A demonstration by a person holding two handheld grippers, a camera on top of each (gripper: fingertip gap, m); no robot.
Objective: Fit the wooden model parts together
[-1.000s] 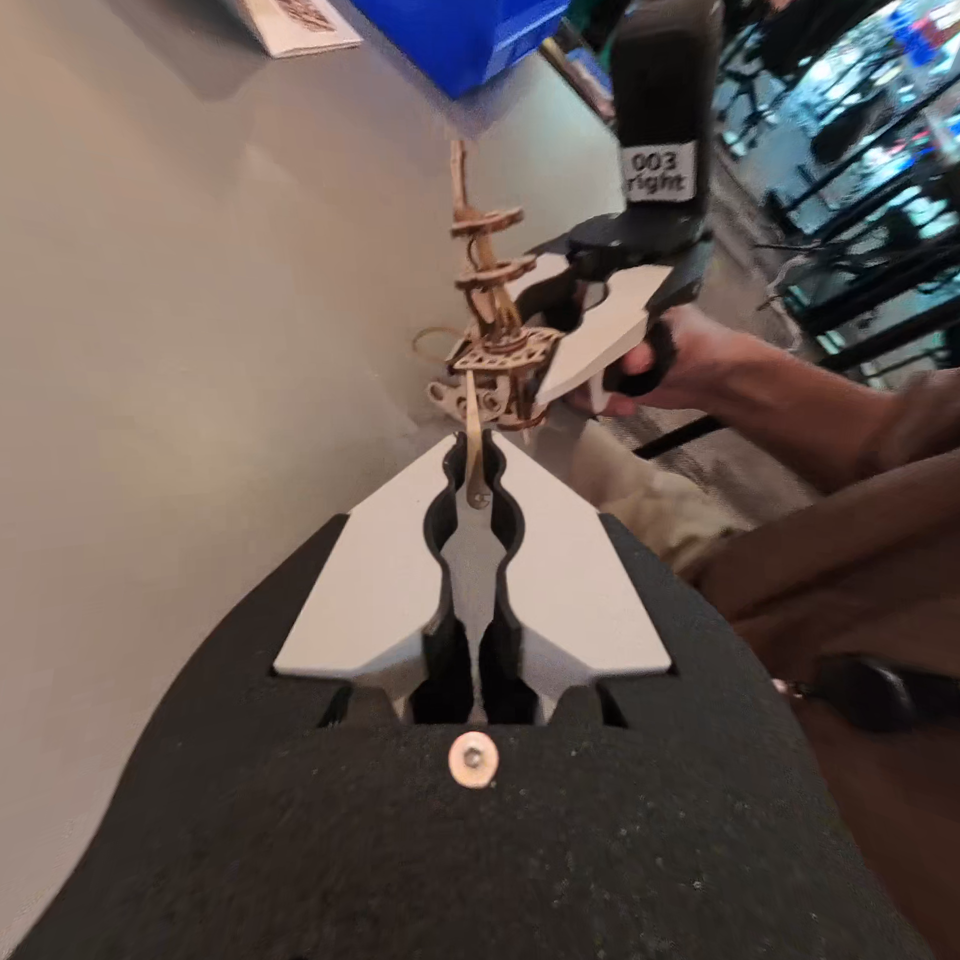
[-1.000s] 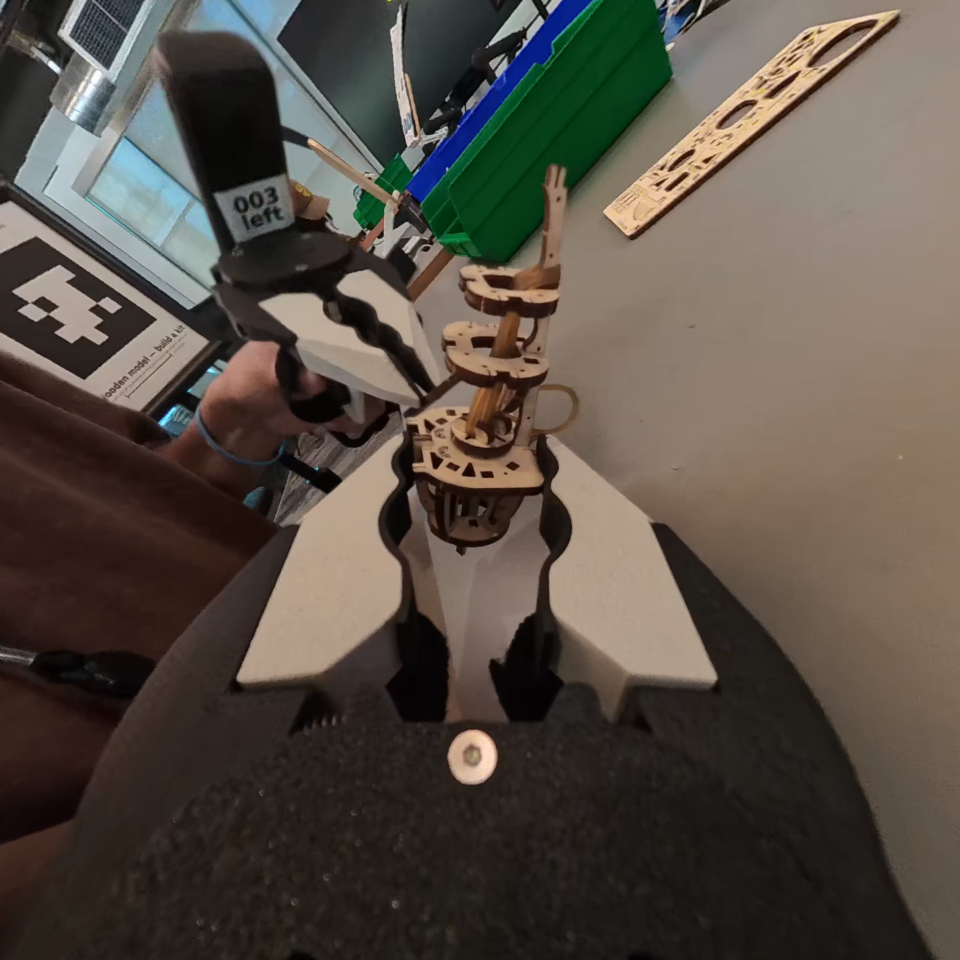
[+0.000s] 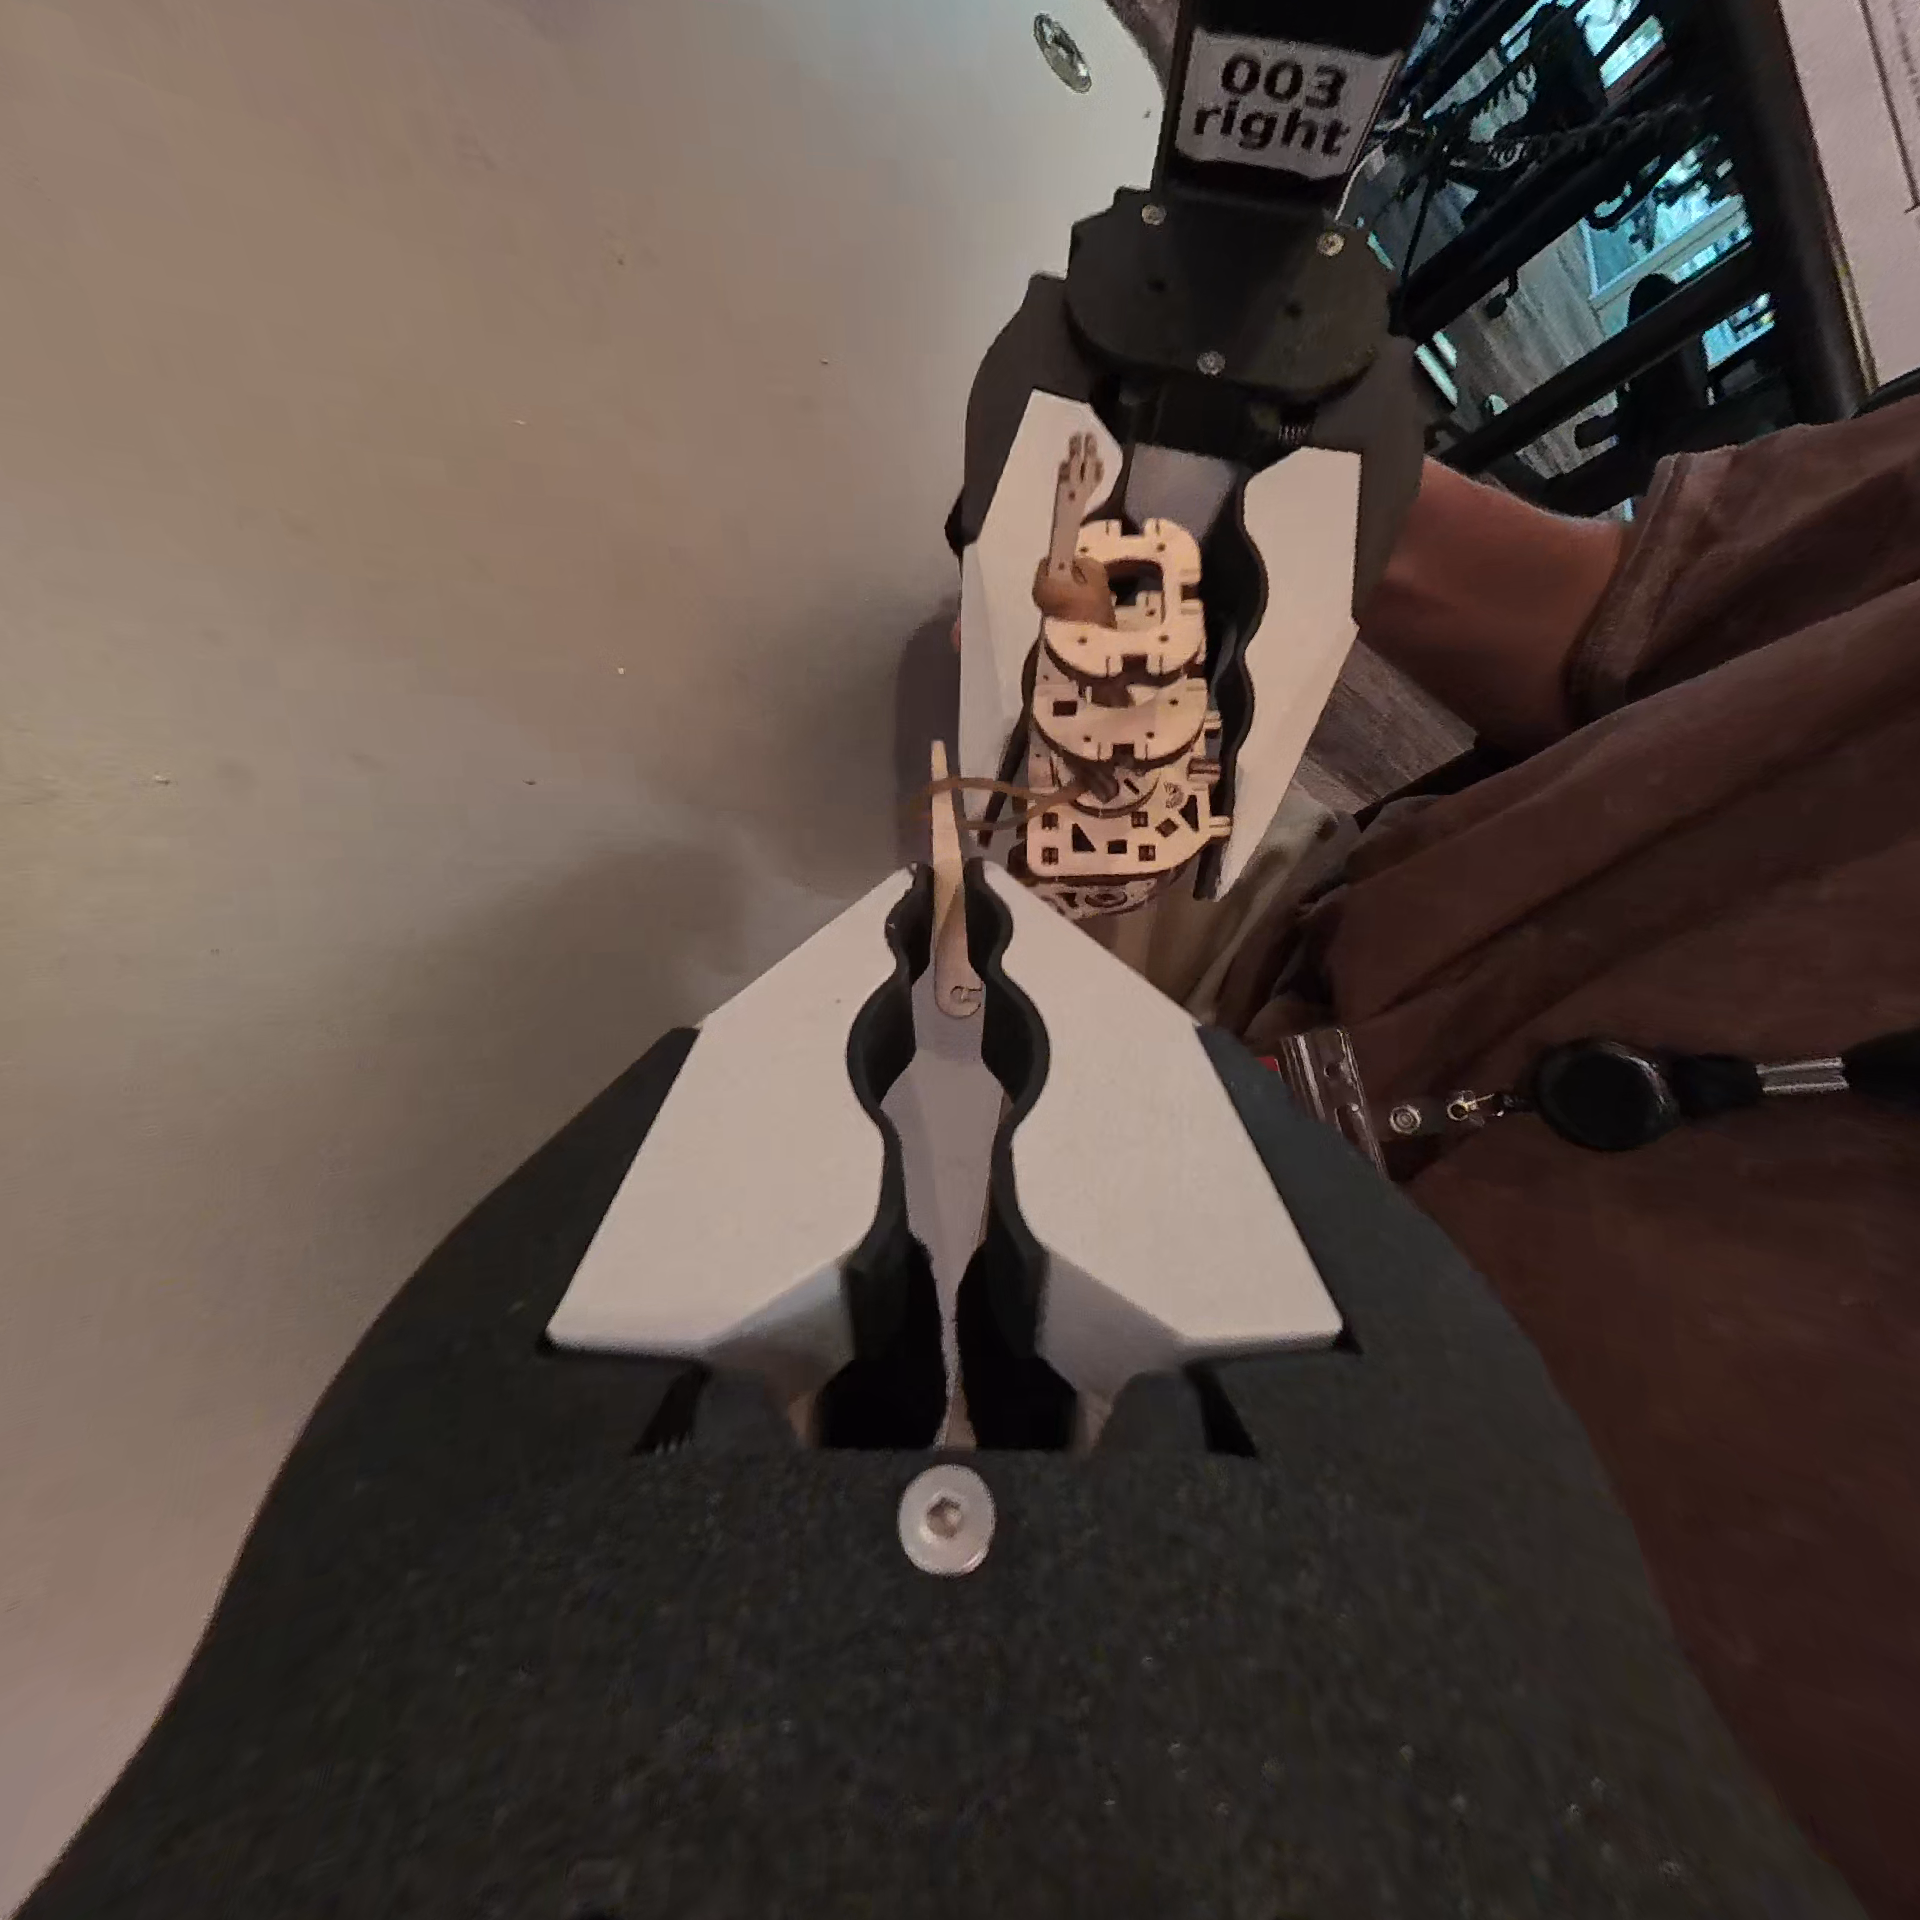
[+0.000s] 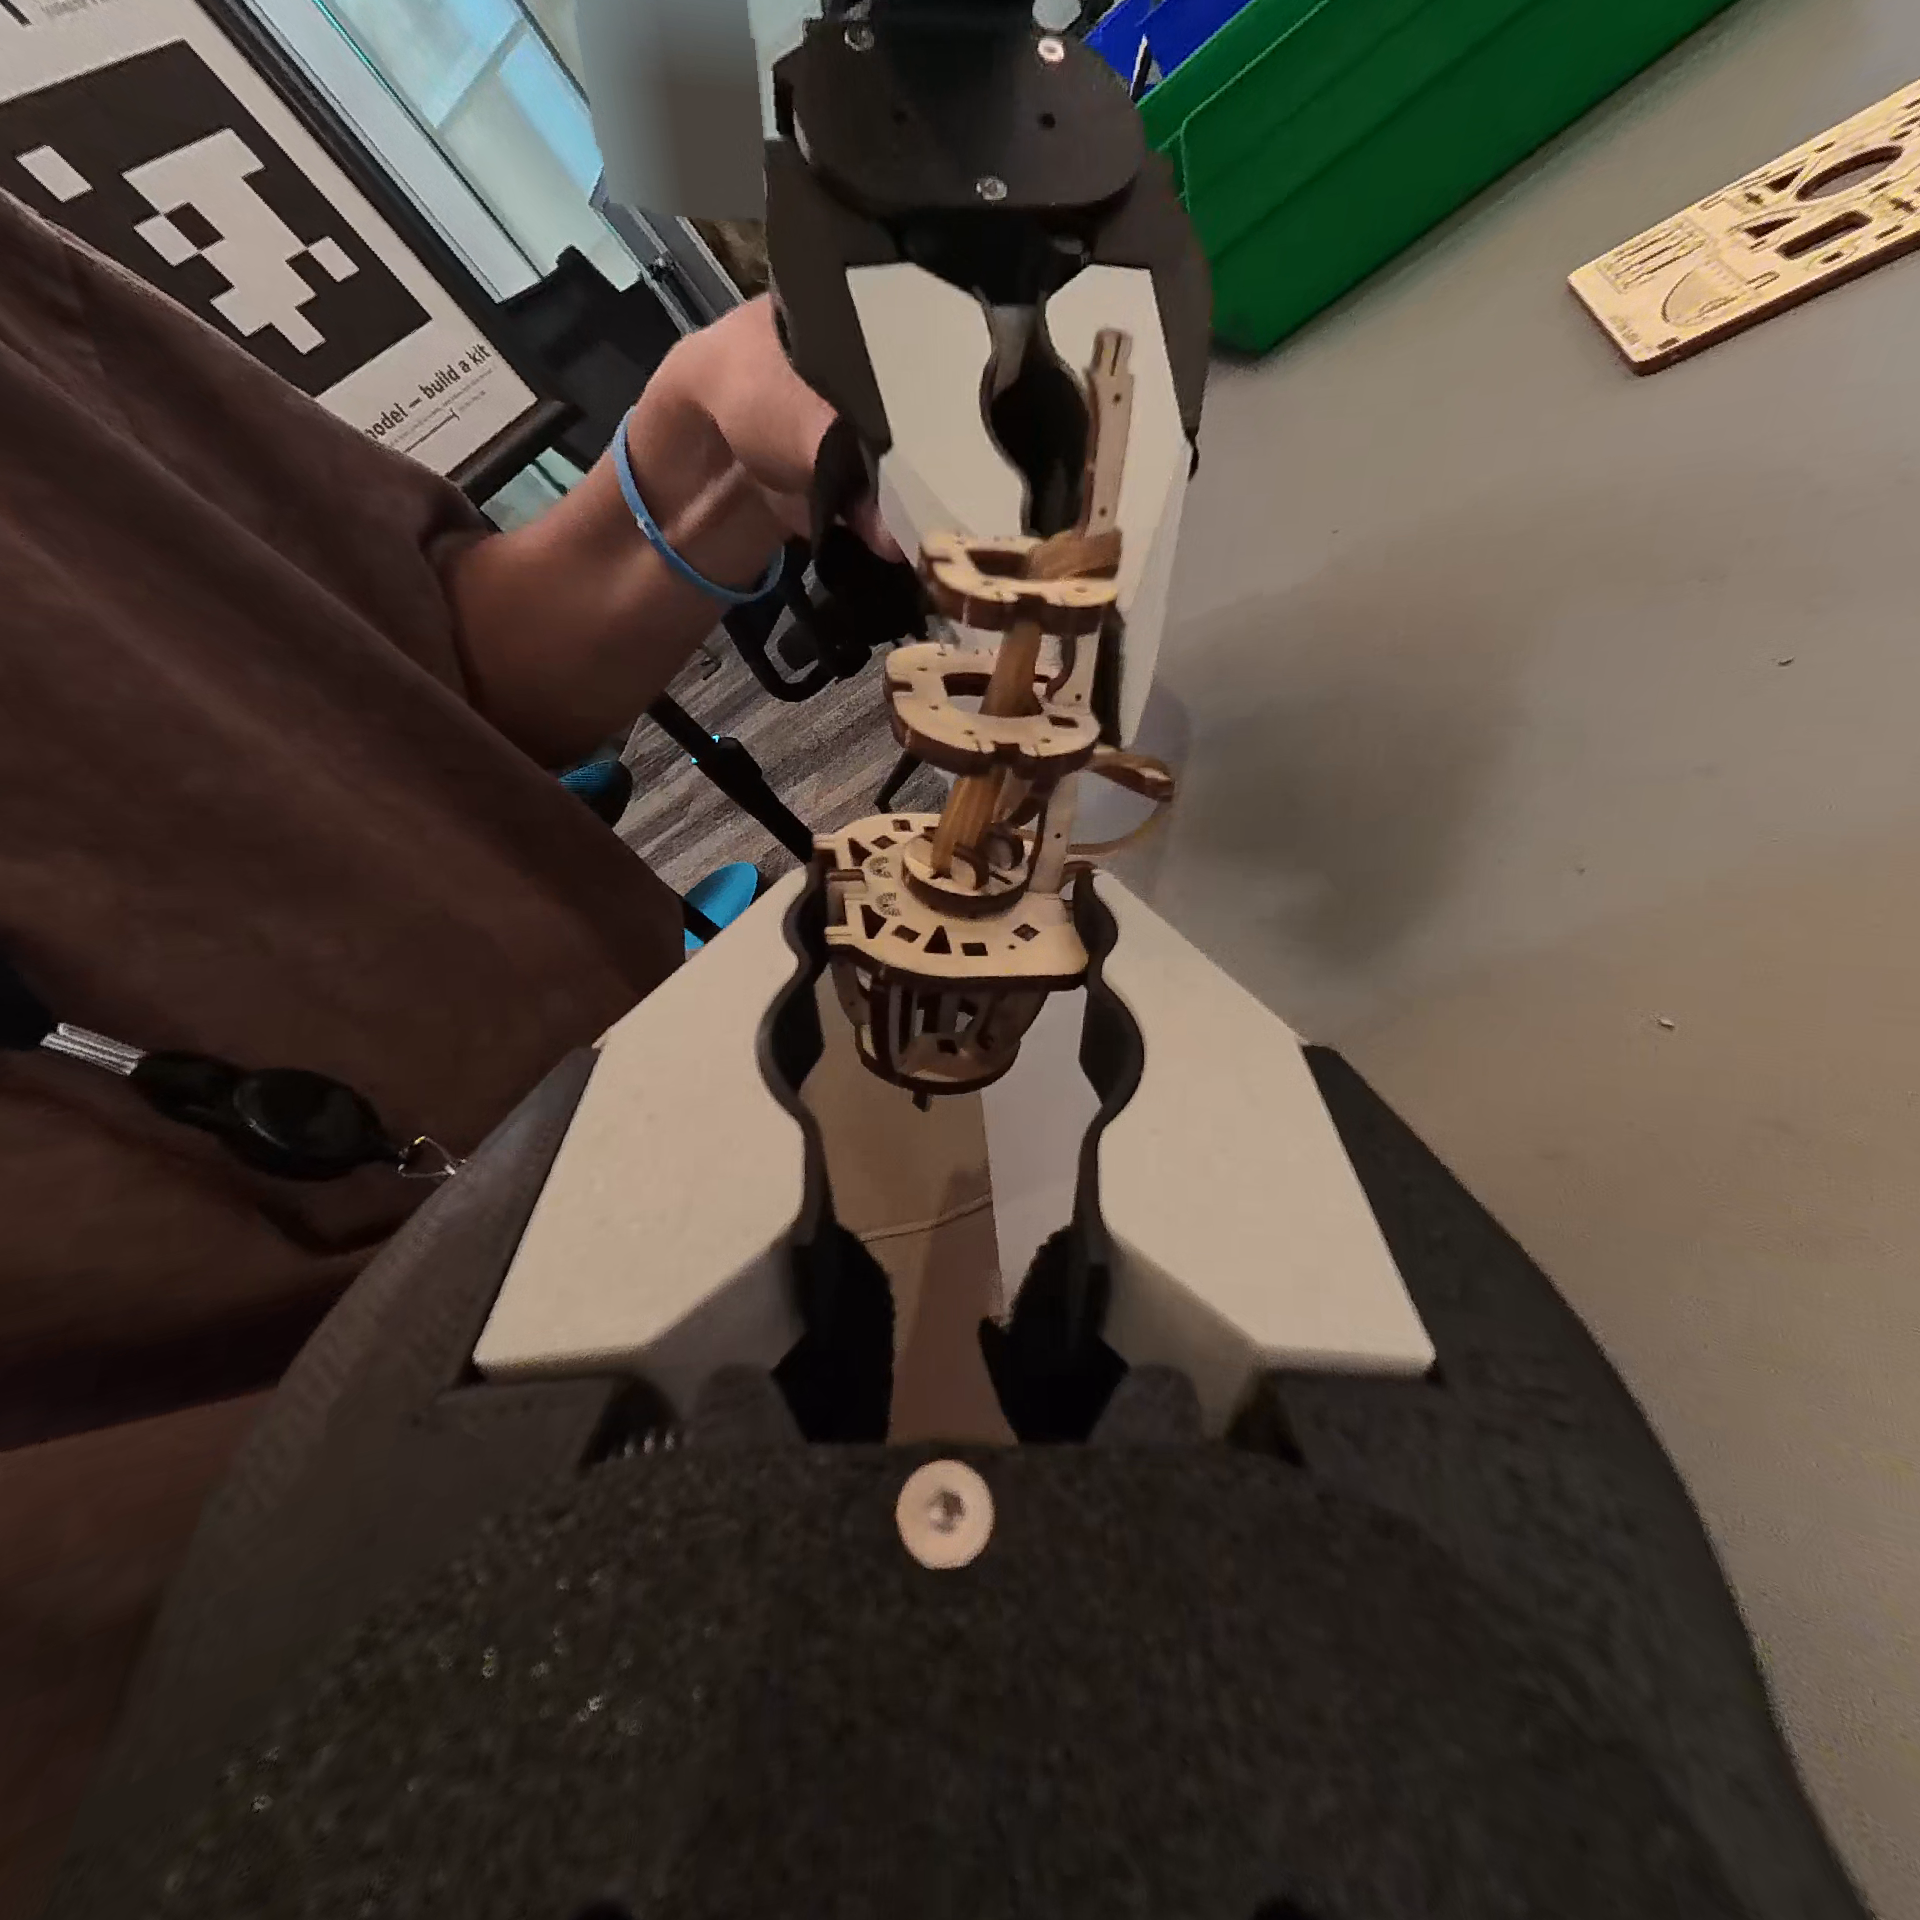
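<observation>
My right gripper (image 4: 951, 904) is shut on the base of the wooden model (image 4: 961, 935), a perforated hub with two stacked rings and a fork-tipped mast (image 4: 1107, 416) rising from it. My left gripper (image 3: 945, 883) is shut on a thin wooden strip (image 3: 951, 925). The strip's tip reaches up beside the left side of the model's base (image 3: 1117, 842). In the left wrist view the right gripper (image 3: 1112, 831) faces me with the model between its fingers. In the right wrist view the left gripper (image 4: 1049, 499) stands behind the model's rings; the strip is hidden there.
A thin brown loop (image 3: 987, 805) hangs off the model's base. A grey table (image 4: 1558, 831) lies to the right, with green bins (image 4: 1403, 156) and a wooden parts sheet (image 4: 1766, 249) at its far side. A person's brown sleeve (image 4: 260, 727) and a marker poster (image 4: 208, 239) are to the left. The tips of both grippers are at nearly the same place.
Both grippers have turned to face each other more squarely and come closer. The model now points its top toward the left gripper. The strip stays beside the model's base.
</observation>
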